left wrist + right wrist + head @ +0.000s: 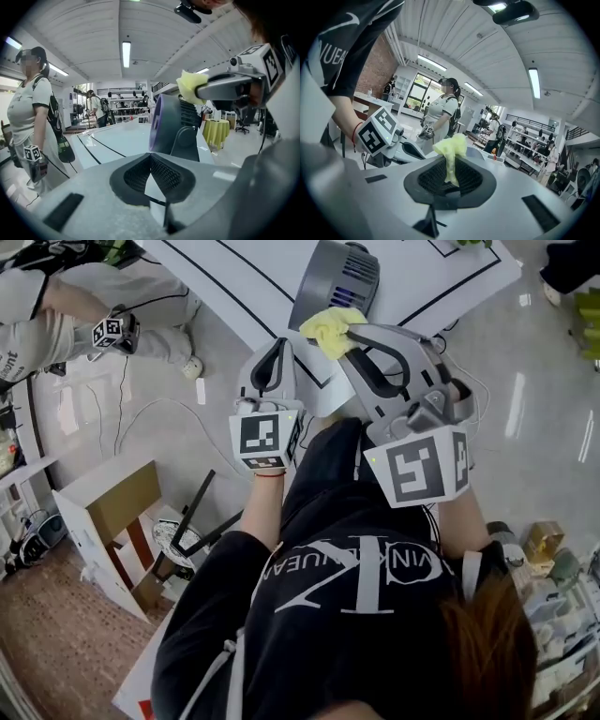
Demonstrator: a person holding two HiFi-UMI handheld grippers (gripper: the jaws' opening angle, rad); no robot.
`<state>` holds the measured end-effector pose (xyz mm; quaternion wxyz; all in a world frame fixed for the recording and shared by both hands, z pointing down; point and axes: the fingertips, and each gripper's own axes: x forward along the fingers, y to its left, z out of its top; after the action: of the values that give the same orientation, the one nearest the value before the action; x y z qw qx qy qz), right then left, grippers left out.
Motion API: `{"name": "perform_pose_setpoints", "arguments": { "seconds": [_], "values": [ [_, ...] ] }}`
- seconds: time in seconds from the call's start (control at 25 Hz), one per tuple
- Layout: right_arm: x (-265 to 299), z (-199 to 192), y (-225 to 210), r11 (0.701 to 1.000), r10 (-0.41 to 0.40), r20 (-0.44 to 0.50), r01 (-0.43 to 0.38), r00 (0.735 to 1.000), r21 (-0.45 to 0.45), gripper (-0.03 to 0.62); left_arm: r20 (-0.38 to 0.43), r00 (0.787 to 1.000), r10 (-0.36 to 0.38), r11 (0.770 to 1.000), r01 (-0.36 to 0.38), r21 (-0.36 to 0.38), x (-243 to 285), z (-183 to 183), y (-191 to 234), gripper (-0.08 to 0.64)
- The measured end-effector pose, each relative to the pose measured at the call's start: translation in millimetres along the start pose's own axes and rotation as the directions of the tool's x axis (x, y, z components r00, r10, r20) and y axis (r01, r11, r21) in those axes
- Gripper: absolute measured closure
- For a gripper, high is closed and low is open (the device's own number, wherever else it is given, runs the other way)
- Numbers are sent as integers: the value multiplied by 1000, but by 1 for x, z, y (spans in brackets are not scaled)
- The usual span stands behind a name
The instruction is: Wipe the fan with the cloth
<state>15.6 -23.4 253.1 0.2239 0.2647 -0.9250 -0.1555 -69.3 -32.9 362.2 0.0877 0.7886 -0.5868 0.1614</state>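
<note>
A grey fan (330,276) with a purple-lit face stands on the white table (234,287). My right gripper (354,334) is shut on a crumpled yellow cloth (332,329), which hangs close to the fan's near side; I cannot tell whether it touches. In the right gripper view the cloth (451,152) sticks up from between the pads of that gripper (450,180). My left gripper (279,345) is shut and empty, just left of the cloth at the table's edge. In the left gripper view the fan (171,126) stands right ahead of the left gripper (151,157), with the cloth (190,86) at the fan's top right.
Another person (56,306) with a gripper stands left of the table. A cardboard box and stand (117,517) sit on the floor at lower left. Shelves with small items (553,568) are at lower right. Black lines mark the table top (117,138).
</note>
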Motion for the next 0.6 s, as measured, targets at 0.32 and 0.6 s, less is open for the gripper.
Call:
{"name": "perform_pose_setpoints", "arguments": {
  "seconds": [0.32,0.6],
  "values": [
    [5,-9,19,996,-87,-64,87,994,1,541,39,994,-105,994,103,33,15,11,2,549],
    [10,-26,35,991,-133,-138,131,981,-23,541,53,984,-169,985,167,37,15,6,0,549]
  ]
}}
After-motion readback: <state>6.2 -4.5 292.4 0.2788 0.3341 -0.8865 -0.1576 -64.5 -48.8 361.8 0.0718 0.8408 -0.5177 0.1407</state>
